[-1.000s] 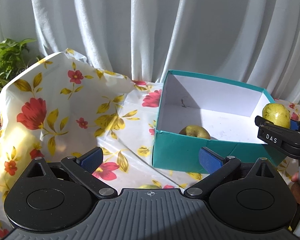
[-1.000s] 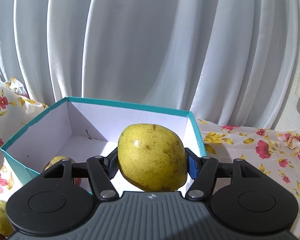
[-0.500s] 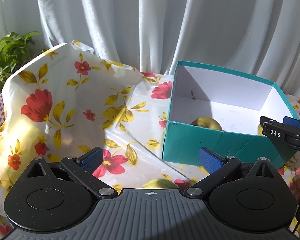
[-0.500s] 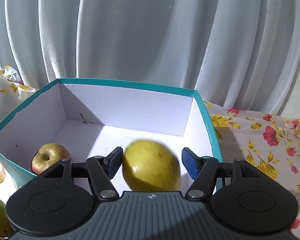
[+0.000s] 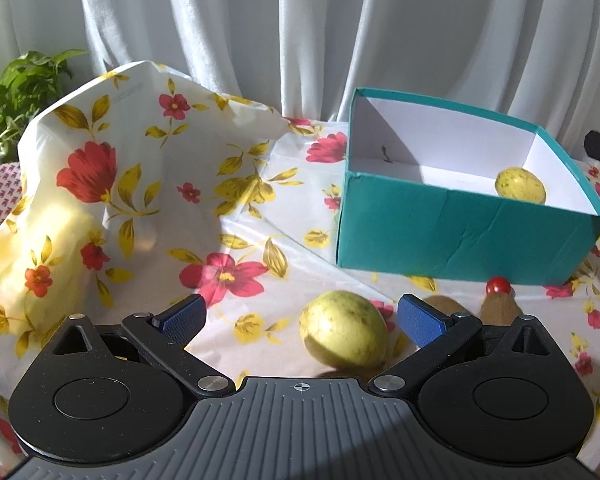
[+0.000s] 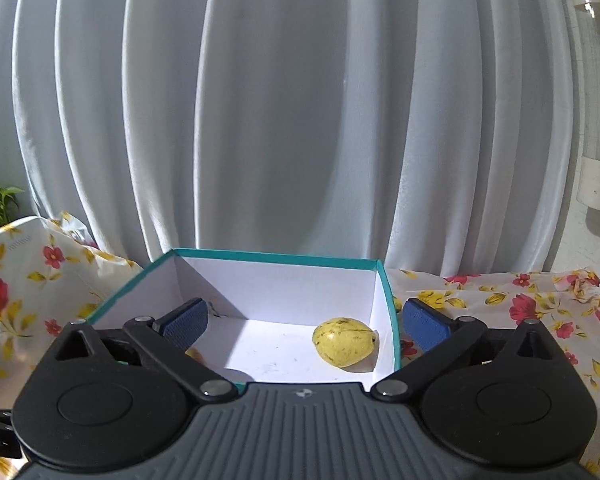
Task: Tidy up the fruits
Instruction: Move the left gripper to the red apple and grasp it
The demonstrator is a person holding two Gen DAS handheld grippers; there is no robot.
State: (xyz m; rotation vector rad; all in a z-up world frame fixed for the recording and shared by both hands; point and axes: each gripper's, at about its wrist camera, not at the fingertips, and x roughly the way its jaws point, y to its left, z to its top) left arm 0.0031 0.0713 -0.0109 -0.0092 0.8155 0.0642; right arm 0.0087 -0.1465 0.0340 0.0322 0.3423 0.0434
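A teal box (image 5: 460,232) with a white inside stands on the flowered cloth. One yellow-green fruit (image 6: 344,342) lies on its floor near the right wall, also visible as the fruit in the box (image 5: 520,185). My right gripper (image 6: 304,322) hovers at the box's near edge, jaws opening, nothing between them. A second fruit (image 6: 194,354) peeks from behind its left finger. My left gripper (image 5: 302,316) is open, low over the cloth. A yellow-green fruit (image 5: 344,334) rests between its fingers, untouched by the pads.
A small red fruit (image 5: 498,285) and a brown fruit (image 5: 500,310) lie on the cloth before the box. The cloth bulges up high at the left (image 5: 100,152). A green plant (image 5: 16,96) stands far left. A white curtain hangs behind.
The right gripper let go of the yellow fruit, which now lies in the box, and its jaws spread wide as it drew back. The left gripper sank toward the fruit on the cloth.
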